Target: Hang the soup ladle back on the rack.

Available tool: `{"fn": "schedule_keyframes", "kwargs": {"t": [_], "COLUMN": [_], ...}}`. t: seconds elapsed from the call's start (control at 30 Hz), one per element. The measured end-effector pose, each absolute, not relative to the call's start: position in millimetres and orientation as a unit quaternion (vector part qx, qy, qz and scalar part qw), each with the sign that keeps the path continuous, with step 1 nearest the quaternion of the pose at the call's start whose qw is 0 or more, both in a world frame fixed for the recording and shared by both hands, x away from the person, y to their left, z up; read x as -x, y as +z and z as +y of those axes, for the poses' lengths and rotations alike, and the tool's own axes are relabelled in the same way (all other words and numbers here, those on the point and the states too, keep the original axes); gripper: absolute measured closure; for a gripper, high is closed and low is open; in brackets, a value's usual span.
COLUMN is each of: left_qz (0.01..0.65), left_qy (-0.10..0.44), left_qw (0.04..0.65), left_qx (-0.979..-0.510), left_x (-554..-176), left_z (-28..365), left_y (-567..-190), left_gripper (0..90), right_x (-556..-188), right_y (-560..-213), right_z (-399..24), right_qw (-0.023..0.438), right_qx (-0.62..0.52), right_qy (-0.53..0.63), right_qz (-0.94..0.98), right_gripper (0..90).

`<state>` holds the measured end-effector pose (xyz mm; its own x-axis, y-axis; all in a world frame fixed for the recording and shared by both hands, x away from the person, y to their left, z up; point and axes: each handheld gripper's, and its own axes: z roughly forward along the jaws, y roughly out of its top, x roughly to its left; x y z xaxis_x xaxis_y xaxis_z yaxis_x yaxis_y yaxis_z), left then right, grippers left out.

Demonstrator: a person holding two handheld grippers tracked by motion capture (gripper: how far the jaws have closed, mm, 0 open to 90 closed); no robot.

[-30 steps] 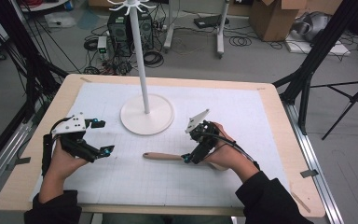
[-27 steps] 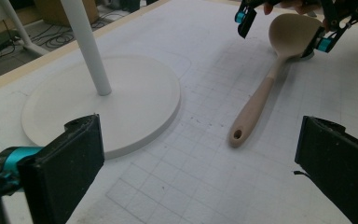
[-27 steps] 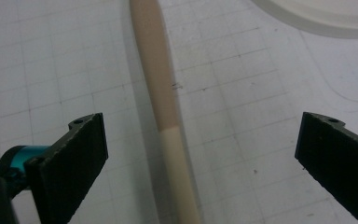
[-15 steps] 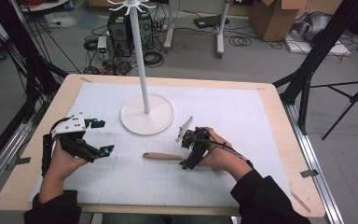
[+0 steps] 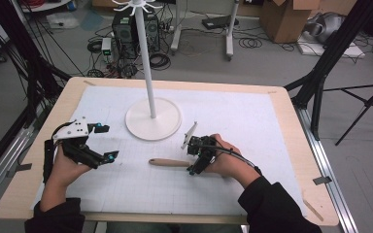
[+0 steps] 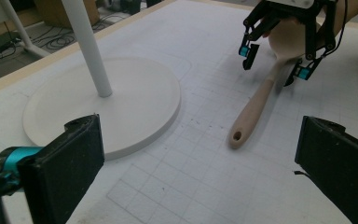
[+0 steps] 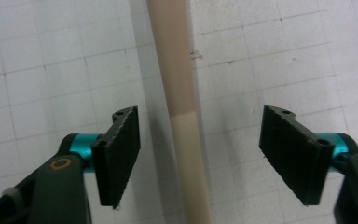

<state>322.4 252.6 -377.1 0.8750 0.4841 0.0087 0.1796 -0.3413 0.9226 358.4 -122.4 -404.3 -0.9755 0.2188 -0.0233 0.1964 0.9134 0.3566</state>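
A wooden spoon (image 5: 167,162) lies flat on the gridded white mat, handle end pointing left. My right gripper (image 5: 190,160) stands over it, pointing down. In the right gripper view the handle (image 7: 182,93) runs between the two pads with a gap on each side. The jaws have just been closing around the handle, and the right gripper (image 7: 200,154) is open. The left gripper view shows the spoon (image 6: 254,109) with the right gripper (image 6: 274,63) straddling its bowl end. My left gripper (image 5: 108,142) rests at the left of the mat, open and holding nothing (image 6: 200,163).
A white stand with a round base (image 5: 153,119) and a tall pole (image 5: 145,58) sits at the back middle of the mat, just behind the spoon. The base (image 6: 121,107) lies close to my left gripper. The wooden table edge (image 5: 175,216) runs along the front.
My right gripper has shifted left and sunk over the spoon, and its jaws stand narrower than before. The left gripper has kept still.
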Motion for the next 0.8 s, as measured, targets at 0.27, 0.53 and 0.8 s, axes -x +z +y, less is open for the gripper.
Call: {"fn": "schedule_keyframes", "kwargs": {"t": [0.27, 0.53, 0.8], "left_qz": [0.205, 0.205, 0.205], "left_qy": [0.142, 0.143, 0.144], "left_qw": [0.537, 0.539, 0.54], "left_qx": [-0.805, -0.804, -0.803], "left_x": [-322.0, -321.7, -321.3], "left_z": [253.0, 252.7, 253.5], "left_y": [-376.8, -376.7, -376.2], "left_gripper": [1.6, 1.7, 1.7], "right_x": [-358.5, -359.4, -360.1], "right_y": [-406.7, -407.7, -408.7], "right_z": [-119.3, -118.2, -116.6], "right_qw": [0.02, 0.015, 0.005], "right_qx": [-0.105, -0.109, -0.104], "right_qy": [0.169, 0.162, 0.156], "right_qz": [0.98, 0.981, 0.982], "right_gripper": [39.4, 47.2, 56.7]}}
